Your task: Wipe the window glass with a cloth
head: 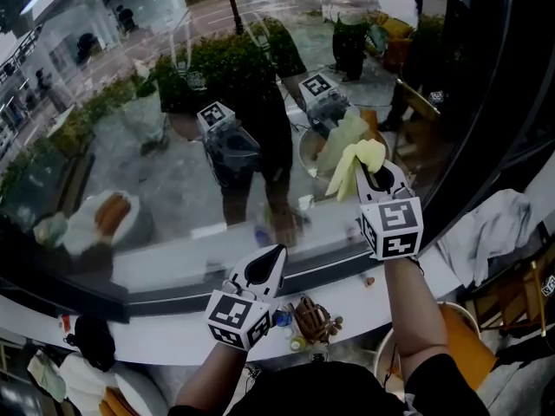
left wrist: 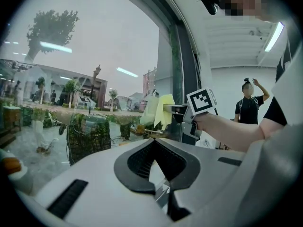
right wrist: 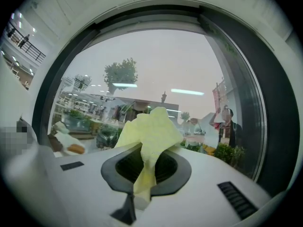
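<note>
right gripper (head: 375,177) clenched on the yellow cloth (head: 351,165), raised just beside the window glass (head: 156,146), contact unclear; left gripper (head: 263,267) lower, near the white sill (head: 173,336), jaws closed together, holding nothing

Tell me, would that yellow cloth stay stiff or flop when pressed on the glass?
Probably floppy: the yellow cloth crumples and droops where the right claw pinches it. Likely light, since a small pinch holds it up.
</note>
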Tool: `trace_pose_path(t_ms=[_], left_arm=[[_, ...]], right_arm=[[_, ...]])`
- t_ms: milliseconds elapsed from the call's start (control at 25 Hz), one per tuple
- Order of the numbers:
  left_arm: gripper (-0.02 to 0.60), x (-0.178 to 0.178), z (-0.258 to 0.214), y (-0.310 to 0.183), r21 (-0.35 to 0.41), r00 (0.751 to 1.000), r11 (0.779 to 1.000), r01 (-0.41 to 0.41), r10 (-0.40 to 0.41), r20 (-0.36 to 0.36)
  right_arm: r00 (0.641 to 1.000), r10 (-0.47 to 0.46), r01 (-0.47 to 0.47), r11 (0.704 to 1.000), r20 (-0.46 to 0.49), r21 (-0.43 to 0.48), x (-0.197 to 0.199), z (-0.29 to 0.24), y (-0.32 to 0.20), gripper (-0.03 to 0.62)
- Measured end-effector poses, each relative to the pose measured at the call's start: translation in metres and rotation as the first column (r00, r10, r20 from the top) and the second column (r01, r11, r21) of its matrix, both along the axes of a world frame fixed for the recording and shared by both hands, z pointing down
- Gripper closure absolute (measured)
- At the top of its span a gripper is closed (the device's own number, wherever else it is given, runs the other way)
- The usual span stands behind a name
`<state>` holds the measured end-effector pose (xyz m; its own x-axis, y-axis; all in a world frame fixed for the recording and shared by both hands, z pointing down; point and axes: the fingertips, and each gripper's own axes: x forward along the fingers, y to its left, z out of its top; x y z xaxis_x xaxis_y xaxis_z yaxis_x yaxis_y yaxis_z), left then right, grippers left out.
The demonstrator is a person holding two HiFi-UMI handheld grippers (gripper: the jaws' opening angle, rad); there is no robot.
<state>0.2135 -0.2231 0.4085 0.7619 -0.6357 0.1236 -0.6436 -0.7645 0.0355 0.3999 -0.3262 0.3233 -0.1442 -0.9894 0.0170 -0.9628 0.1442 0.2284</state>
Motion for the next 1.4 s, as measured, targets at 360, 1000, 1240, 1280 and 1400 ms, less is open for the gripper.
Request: trace_pose_path(t_ms=[360,1000,1240,1280,1400], left_arm=[[0.574,0.000,0.001,-0.002,0.001,1.000,1.000,-0.004,0.004,-0.001],[0.574,0.005,-0.002,0.001,0.005,1.000,1.000,-0.014,0.014,0.003],[0.574,-0.001,-0.006,0.004,0.016,1.000,1.000,-0.010,0.010,-0.003],[0.574,-0.001,-0.007,0.004,0.018,1.000,1.000,-0.010,0.010,-0.005],[0.574,-0.004,-0.011,0.006,0.024,1.000,1.000,-0.009,0.010,-0.011]], right_arm=[[1.000,0.007,-0.007,1.000,-0.004,0.000,0.001,0.002,-0.001,0.551],[1.000,-0.001,0.001,1.000,-0.015,-0.012,-0.001,0.001,0.000,0.551],[1.000,0.005,-0.005,1.000,-0.007,-0.012,-0.004,0.002,0.003,0.551],[1.000,0.006,-0.006,1.000,-0.006,-0.007,-0.005,0.000,0.005,0.551],[1.000,0.008,-0.008,1.000,-0.002,0.012,-0.007,-0.008,0.013,0.551]])
